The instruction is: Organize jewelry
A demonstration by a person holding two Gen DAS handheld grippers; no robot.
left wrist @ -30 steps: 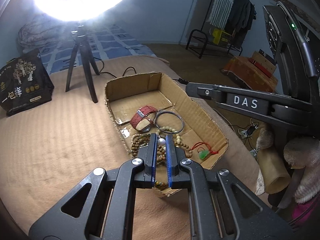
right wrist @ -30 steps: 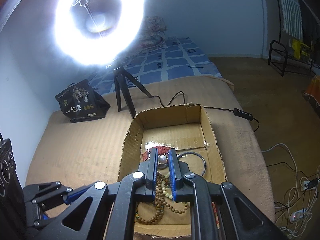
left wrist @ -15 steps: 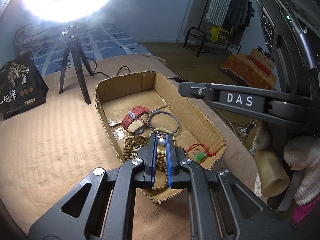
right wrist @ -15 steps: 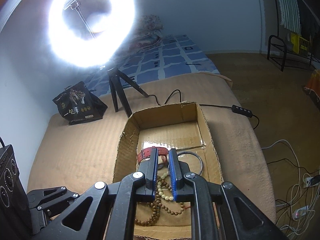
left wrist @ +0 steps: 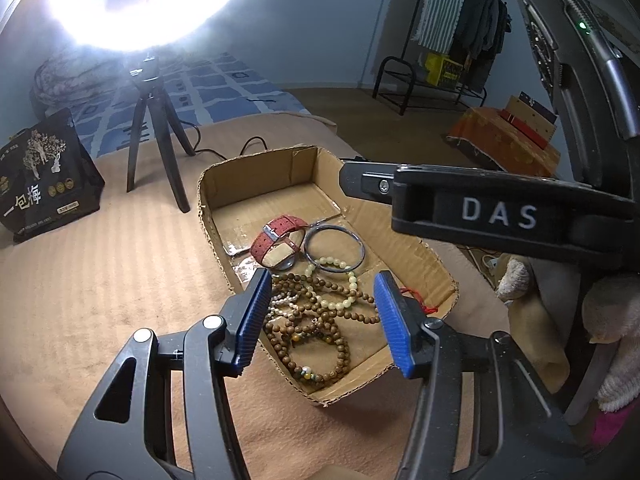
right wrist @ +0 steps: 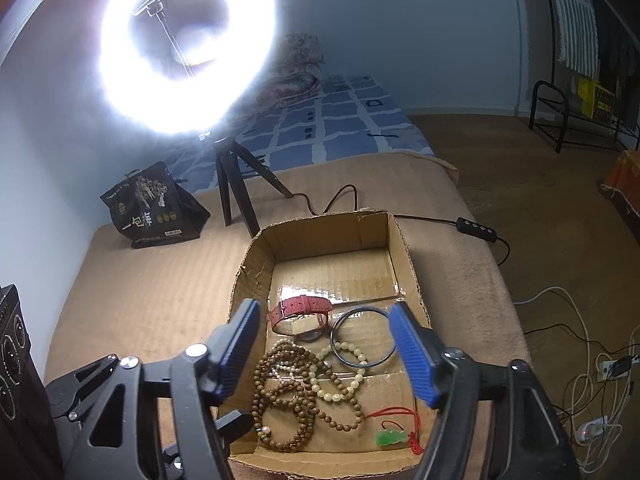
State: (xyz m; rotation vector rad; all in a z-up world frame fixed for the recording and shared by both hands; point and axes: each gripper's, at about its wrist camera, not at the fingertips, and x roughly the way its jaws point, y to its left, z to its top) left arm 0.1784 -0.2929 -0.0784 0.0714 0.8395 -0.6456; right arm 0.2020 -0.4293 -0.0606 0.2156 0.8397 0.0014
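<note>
So the biggest thing here is the tan bed cover (right wrist: 132, 280) filling the lower half of both views, with a ring light (right wrist: 186, 46) blazing in the upper left on its little tripod (right wrist: 236, 184) and a black snack bag (right wrist: 154, 208) sitting left of that.

Center frame is the cardboard box (right wrist: 256, 264), and honestly it looks like most of the job is already done: every piece of jewelry I can spot is inside it, nothing is lying loose on the cover. Far end of the box is bare cardboard. All the pieces are bunched toward the near end.

Going down in size inside the box: the brown wooden bead strands (right wrist: 288, 396) are a tangled pile at lower center, partly overlapping a pale bead bracelet (right wrist: 340, 380). Just above and right of that is a thin dark bangle (right wrist: 362, 338), which the pale beads lie across. The red watch (right wrist: 300, 314) lies above the pile, touching the bangle's left side as far as I can tell. A small green pendant on red cord (right wrist: 394, 430) sits lower right, apart from the rest. There may be a string of tiny pearl-ish beads under the brown ones, too small to be sure.

Left gripper (left wrist: 320, 316) has just spread its jaws and holds nothing, hovering over the bead pile. Right gripper (right wrist: 328, 354) same deal, jaws just opened wide, nothing between them.

What's left, I'd guess: untangling that bead heap and spreading stuff out.
</note>
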